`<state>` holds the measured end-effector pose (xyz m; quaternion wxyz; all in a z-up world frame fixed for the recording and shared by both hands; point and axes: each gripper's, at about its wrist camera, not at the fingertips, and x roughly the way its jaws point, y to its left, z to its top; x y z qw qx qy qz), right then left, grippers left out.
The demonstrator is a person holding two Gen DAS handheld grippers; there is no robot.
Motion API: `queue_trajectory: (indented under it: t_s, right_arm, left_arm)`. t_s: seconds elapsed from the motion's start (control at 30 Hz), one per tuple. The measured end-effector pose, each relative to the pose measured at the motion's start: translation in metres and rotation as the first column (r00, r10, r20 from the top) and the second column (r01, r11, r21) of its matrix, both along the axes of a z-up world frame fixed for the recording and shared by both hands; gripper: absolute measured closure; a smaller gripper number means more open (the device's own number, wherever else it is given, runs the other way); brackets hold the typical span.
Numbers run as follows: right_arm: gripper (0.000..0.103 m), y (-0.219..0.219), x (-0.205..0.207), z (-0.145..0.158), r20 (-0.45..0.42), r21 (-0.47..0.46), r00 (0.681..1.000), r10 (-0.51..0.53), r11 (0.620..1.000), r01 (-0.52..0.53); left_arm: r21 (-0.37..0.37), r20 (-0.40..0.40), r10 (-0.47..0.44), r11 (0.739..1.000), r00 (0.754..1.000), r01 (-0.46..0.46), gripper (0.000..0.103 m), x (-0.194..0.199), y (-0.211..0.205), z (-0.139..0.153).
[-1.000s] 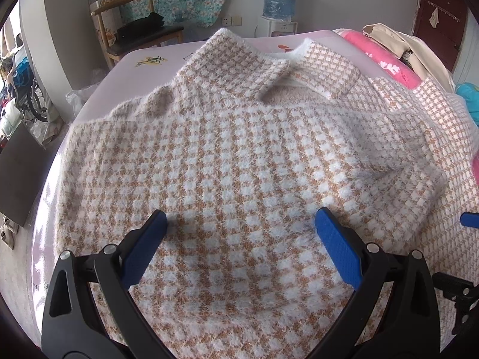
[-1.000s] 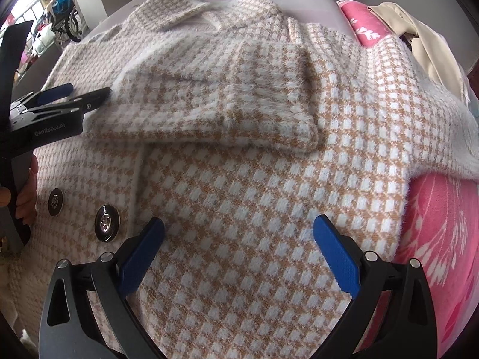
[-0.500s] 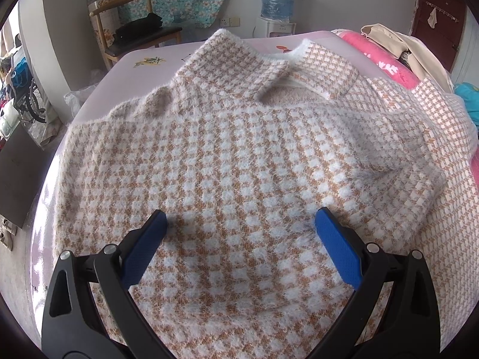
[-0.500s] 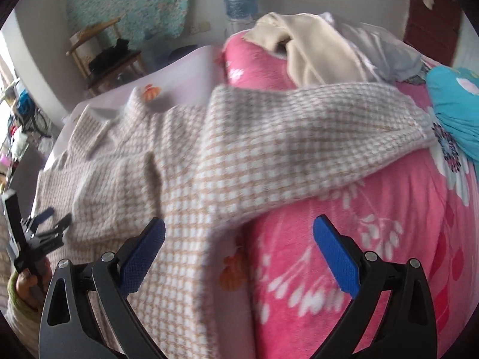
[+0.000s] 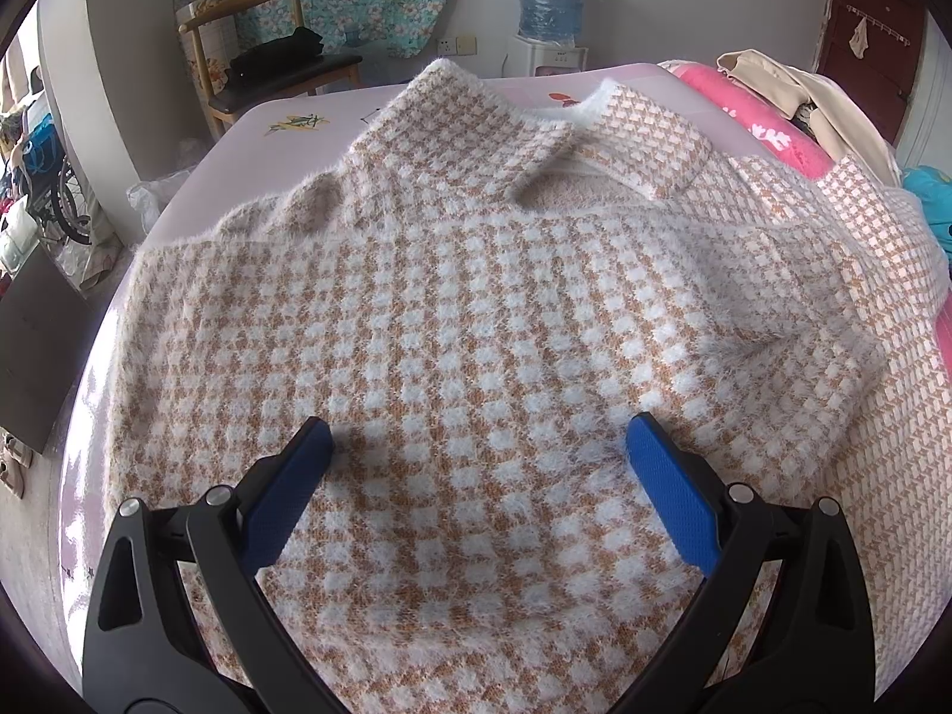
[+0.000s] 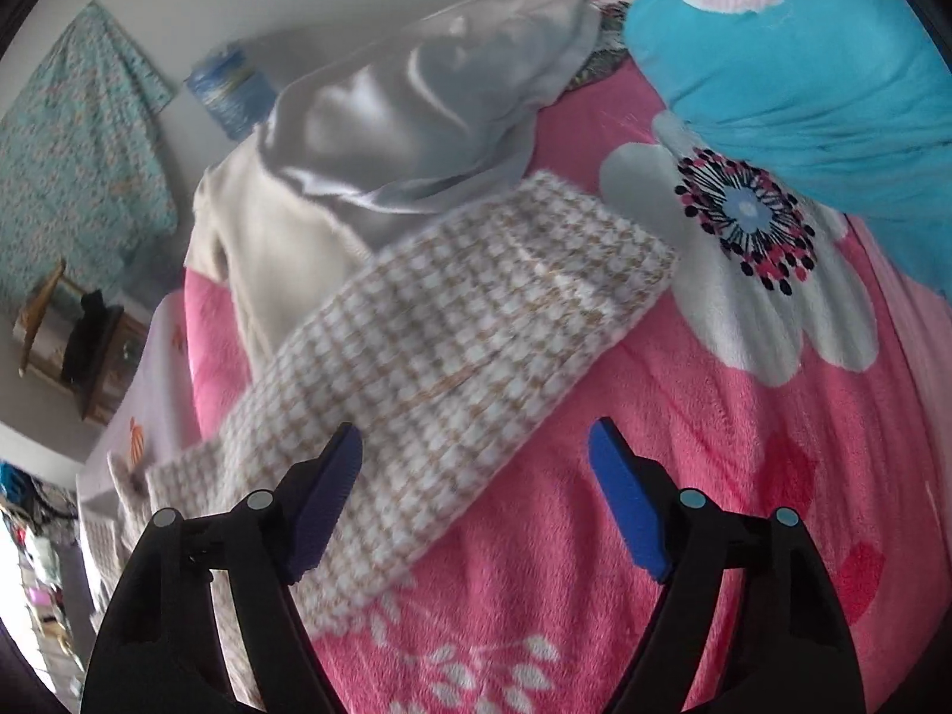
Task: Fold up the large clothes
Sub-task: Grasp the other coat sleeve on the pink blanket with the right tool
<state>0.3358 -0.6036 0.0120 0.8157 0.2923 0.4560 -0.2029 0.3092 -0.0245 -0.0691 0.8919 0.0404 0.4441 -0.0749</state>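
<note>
Step in hand: gathering the second sleeve. In the left wrist view the checked coat (image 5: 476, 321) lies spread across the bed (image 5: 279, 113), filling the frame's centre, with one sleeve already folded across its body at right of centre. The other sleeve (image 6: 452, 351) shows in the right wrist view, running from lower left to centre over the pink blanket (image 6: 684, 476), its cuff end at centre.

Left gripper (image 5: 479, 491): jaws wide apart, resting on or just above the coat body at lower centre; nothing pinched.

Right gripper (image 6: 476, 491): jaws have just been closing but are not yet together, and hold nothing. The left pad overlaps the sleeve's lower edge; the right pad is over bare blanket. Contact cannot be confirmed; the frame is blurred.

Next move, by judgement: bring the jaws over the sleeve edge near the cuff, pinch, then carry it back across the coat body.

Surroundings: a grey and cream clothes pile (image 6: 404, 113) touches the sleeve's upper edge and could be caught up with it. A blue pillow (image 6: 803, 71) sits upper right, apart. The plush blanket may bunch into the pinch.
</note>
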Motion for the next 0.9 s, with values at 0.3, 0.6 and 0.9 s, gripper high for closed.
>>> queue_trajectory:
  t_s: [0.3,0.6,0.9]
  right_arm:
    - [0.051,-0.056,0.016,-0.039,0.001,0.104,0.988,-0.156,0.982,0.155]
    - [0.060,-0.068,0.023,-0.056,0.039,0.129,0.982,-0.187,0.975,0.181]
    - [0.084,-0.065,0.013,-0.045,0.071,0.106,0.980,-0.184,0.979,0.176]
  left_arm:
    - [-0.001,0.001,0.000,1.000,1.000,0.000,0.007,0.000,0.000,0.000]
    - [-0.001,0.001,0.000,1.000,1.000,0.000,0.007,0.000,0.000,0.000]
    - [-0.001,0.001,0.000,1.000,1.000,0.000,0.007,0.000,0.000,0.000]
